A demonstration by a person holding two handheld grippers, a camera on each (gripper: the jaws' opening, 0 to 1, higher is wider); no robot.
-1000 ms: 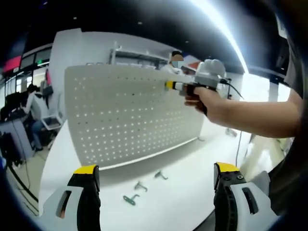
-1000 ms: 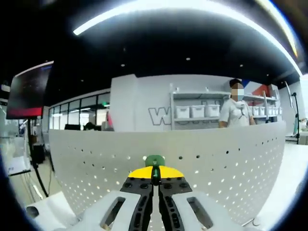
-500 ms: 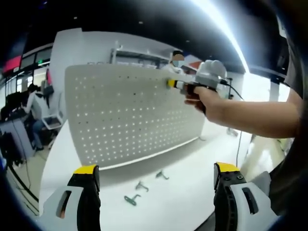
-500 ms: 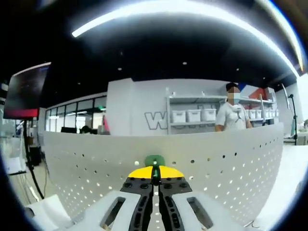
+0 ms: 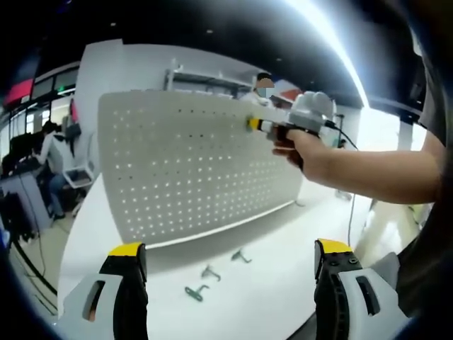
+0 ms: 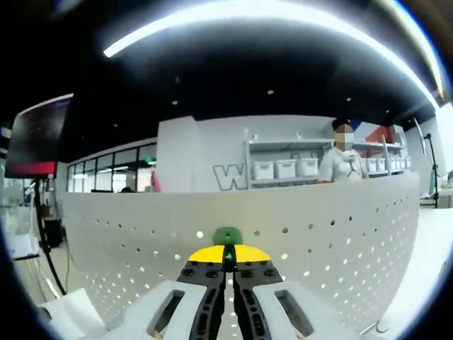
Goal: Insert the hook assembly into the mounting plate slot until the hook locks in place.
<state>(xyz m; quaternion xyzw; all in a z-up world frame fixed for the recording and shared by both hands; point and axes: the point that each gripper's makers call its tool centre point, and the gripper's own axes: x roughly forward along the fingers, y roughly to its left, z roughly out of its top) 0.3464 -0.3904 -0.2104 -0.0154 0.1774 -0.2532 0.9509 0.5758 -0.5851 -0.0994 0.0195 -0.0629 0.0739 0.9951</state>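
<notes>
A white perforated mounting plate (image 5: pixel 191 166) stands upright on the white table (image 5: pixel 269 290). My right gripper (image 5: pixel 253 125), held by a person's hand, is at the plate's upper right part. In the right gripper view the right gripper (image 6: pixel 227 256) is shut on a small green hook (image 6: pixel 227 236) that touches the plate (image 6: pixel 318 241) near its top edge. My left gripper (image 5: pixel 226 265) is open, low over the table with nothing between its fingers. Three loose green hooks lie on the table in front of the plate: one (image 5: pixel 196 290), another (image 5: pixel 208 271), a third (image 5: pixel 241 255).
A cable (image 5: pixel 348 198) hangs from the right gripper down to the table. A person stands by white shelves (image 6: pixel 283 166) behind the plate. Desks and a seated person (image 5: pixel 49 159) are at the far left. The table's left edge (image 5: pixel 67 241) drops to the floor.
The right gripper has pushed slightly closer to the plate, with the hook still against it. The left gripper's view has shifted only a little.
</notes>
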